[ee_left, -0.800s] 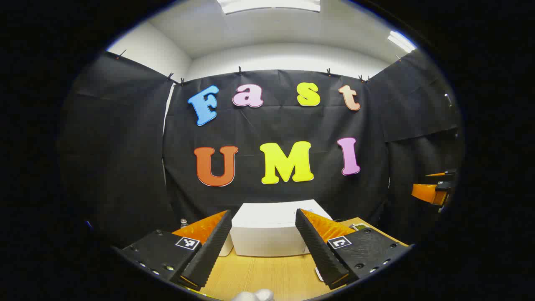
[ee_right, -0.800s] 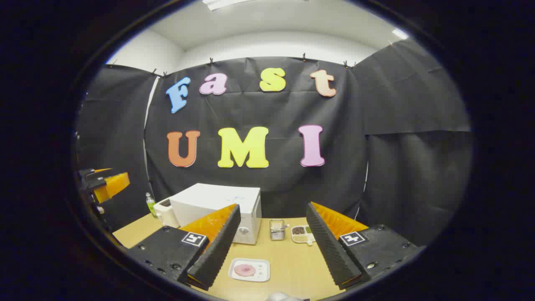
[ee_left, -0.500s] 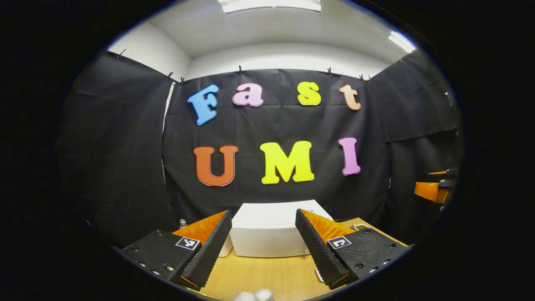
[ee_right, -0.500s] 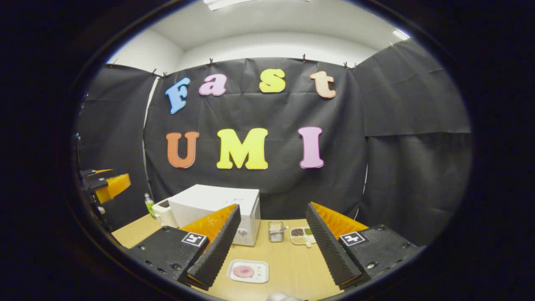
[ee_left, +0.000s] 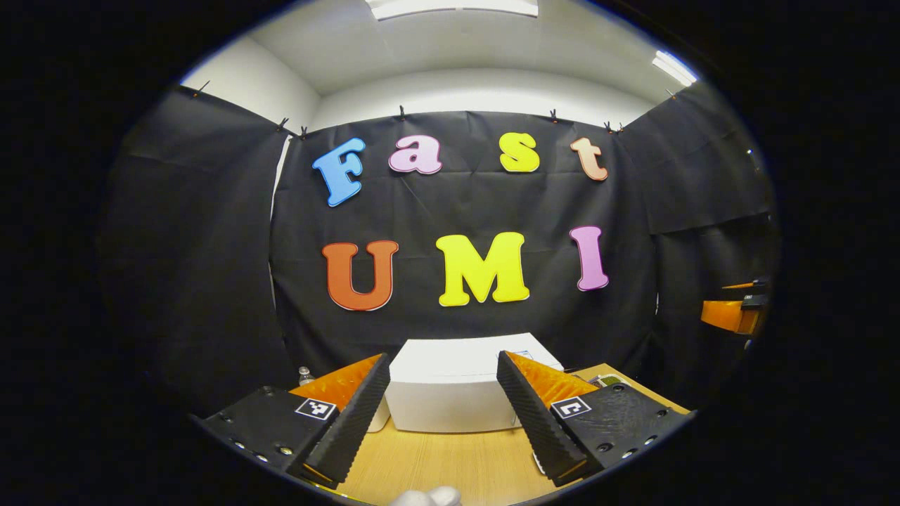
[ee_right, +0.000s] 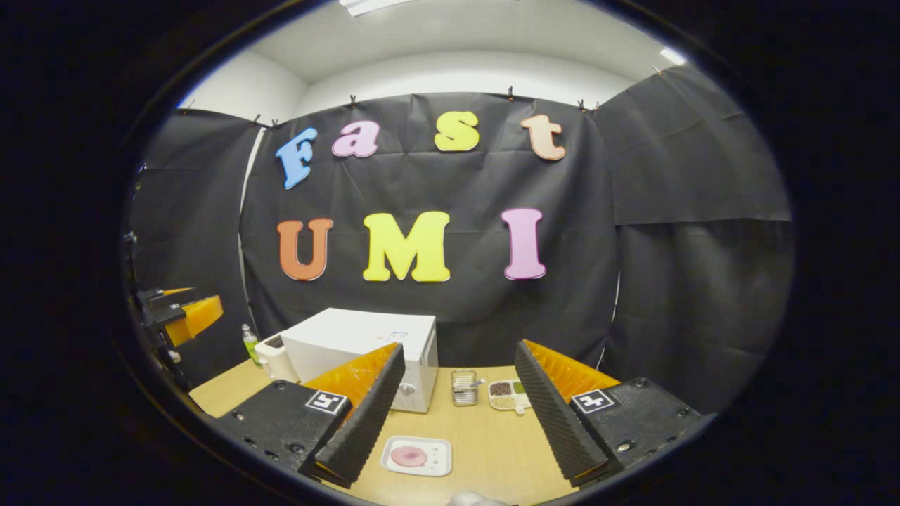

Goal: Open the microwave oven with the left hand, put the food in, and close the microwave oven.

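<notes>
A white microwave oven stands shut at the back of the wooden table, straight ahead between my left gripper's fingers. My left gripper is open and holds nothing, well short of the oven. In the right gripper view the same microwave oven sits left of centre, its door and knob partly behind a finger. A white tray with a pink slice of food lies on the table between the fingers of my right gripper, which is open and empty above it.
A small white appliance and a green bottle stand left of the oven. Right of it are a metal holder and a divided dish of grains. The left gripper shows at the far left edge, the right gripper at the far right.
Both views have tilted slightly down, so the wall and oven sit a little higher in frame. The tray has shifted barely. Both grippers stay open.
</notes>
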Demonstrator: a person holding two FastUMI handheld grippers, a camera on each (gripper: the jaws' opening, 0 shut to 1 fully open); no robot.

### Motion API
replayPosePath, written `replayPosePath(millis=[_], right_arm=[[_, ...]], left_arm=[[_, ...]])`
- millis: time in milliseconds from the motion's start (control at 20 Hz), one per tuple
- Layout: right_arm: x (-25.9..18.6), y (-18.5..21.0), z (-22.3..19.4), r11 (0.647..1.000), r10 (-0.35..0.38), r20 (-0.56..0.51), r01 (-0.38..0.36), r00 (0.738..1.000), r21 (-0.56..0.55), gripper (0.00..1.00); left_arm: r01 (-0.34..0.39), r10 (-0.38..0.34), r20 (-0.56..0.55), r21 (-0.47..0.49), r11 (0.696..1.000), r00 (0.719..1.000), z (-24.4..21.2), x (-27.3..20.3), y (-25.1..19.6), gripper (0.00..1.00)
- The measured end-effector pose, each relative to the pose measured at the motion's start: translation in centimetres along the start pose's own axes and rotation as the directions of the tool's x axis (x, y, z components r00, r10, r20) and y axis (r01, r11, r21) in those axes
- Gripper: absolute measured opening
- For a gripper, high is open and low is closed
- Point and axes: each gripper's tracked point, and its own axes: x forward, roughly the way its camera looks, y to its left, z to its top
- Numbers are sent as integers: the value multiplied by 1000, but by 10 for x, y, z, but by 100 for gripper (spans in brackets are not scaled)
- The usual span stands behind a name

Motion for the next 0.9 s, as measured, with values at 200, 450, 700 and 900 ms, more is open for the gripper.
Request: replayPosePath(millis=[200,450,700,900], right_arm=[[-2,-10,3,1000,-12,-3,12,1000,2,100],[-9,-37,10,998,-66,-20,66,998,-6,92],[-21,-51,14,992,-117,-38,114,992,-59,100],[-23,-55,7,989,-137,-75,133,988,-57,92]], left_arm=[[37,-37,3,8,999,999,-25,16,-18,95],[114,-113,-17,22,993,993,-92,51,-69,95],[165,-172,-123,-61,984,977,-167,108,-117,95],[140,-155,-195,-91,986,968,-218,162,-135,96]])
